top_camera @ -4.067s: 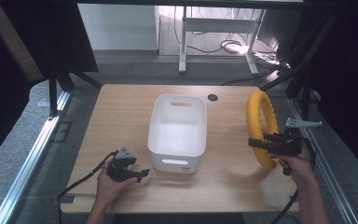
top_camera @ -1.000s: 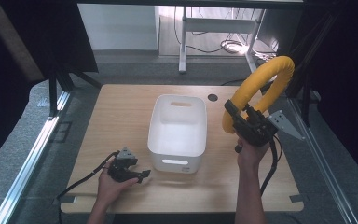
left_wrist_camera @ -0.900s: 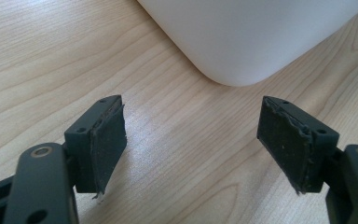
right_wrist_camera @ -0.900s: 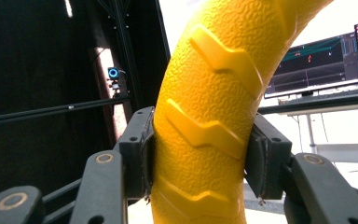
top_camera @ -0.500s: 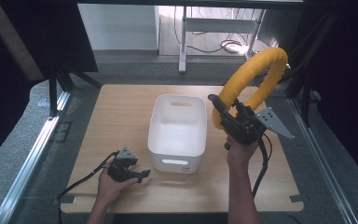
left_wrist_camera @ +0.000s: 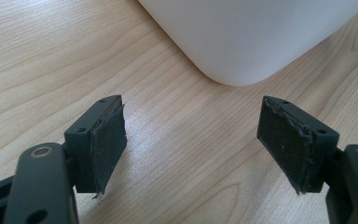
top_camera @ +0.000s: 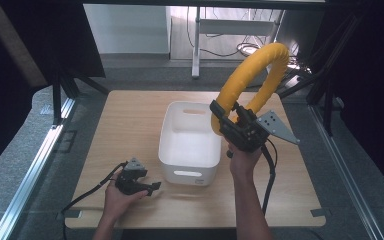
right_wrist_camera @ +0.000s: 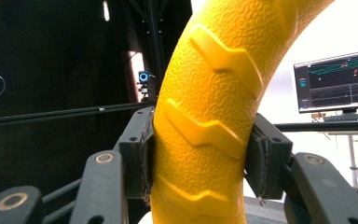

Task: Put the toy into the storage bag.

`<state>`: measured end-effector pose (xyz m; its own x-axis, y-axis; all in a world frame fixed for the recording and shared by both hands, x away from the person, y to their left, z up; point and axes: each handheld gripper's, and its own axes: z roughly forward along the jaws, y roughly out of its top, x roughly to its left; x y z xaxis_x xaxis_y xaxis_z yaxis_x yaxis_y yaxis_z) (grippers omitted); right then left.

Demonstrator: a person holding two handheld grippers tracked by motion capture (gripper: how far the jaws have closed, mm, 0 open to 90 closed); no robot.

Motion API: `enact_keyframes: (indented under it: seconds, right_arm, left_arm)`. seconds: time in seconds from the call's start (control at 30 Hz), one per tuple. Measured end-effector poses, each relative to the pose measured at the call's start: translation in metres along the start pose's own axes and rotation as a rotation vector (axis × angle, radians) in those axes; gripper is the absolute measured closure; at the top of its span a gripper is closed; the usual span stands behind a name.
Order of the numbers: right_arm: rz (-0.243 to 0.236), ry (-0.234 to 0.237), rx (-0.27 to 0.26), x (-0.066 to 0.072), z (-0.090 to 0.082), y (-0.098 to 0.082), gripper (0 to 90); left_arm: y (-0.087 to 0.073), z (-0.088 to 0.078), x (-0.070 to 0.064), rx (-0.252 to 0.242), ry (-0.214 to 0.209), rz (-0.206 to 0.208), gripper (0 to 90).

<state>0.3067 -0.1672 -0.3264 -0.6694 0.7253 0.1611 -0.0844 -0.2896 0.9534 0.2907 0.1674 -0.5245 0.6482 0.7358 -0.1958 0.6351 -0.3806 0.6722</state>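
A big yellow ring (top_camera: pixel 250 75) with a ribbed, tyre-like surface hangs in the air above the right side of the white bin (top_camera: pixel 190 145). My right gripper (top_camera: pixel 225 120) is shut on its lower part. In the right gripper view both pads (right_wrist_camera: pixel 144 154) press the yellow ring (right_wrist_camera: pixel 205 116) from either side. My left gripper (top_camera: pixel 152 187) rests on the table in front of the bin's near left corner. Its jaws stand open with bare wood between the pads (left_wrist_camera: pixel 109 140), and the bin's rounded corner (left_wrist_camera: pixel 242 37) lies just ahead.
The wooden table (top_camera: pixel 125 125) has a round cable hole near its far right. Black frame posts (top_camera: pixel 325 85) stand to the right of the table and a metal rail (top_camera: pixel 35 170) runs along its left. A monitor (right_wrist_camera: pixel 335 81) shows behind the ring.
The right gripper has carried the yellow ring up off the table's right side and leftward toward the bin. The left gripper has stayed where it was.
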Motion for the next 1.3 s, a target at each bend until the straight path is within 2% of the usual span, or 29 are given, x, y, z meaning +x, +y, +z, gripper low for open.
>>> enact_keyframes:
  seconds: [0.1, 0.27, 0.5, 0.9, 1.13, 1.3]
  right_arm:
    - [0.006, 0.006, -0.006, 0.003, 0.003, 0.001, 50.2]
    - [-0.011, 0.012, 0.002, 0.009, 0.008, 0.003, 50.2]
    - [-0.005, 0.058, 0.013, 0.022, 0.018, -0.003, 50.2]
    - [0.001, 0.099, 0.040, 0.040, 0.028, -0.011, 50.1]
    - [0.015, 0.135, 0.062, 0.052, 0.034, -0.022, 50.1]
    - [0.020, 0.153, 0.078, 0.058, 0.039, -0.032, 50.1]
  left_arm:
    - [0.000, 0.000, 0.000, 0.005, 0.000, 0.005, 23.9]
    - [0.000, 0.000, 0.000, 0.002, 0.000, 0.002, 24.0]
    - [0.000, 0.000, 0.000, 0.005, 0.003, 0.003, 23.9]
    - [0.000, 0.001, 0.001, 0.008, 0.001, 0.006, 23.9]
    - [0.000, 0.000, 0.001, 0.007, 0.003, 0.006, 23.9]
    - [-0.001, 0.001, 0.001, 0.020, 0.021, 0.017, 23.9]
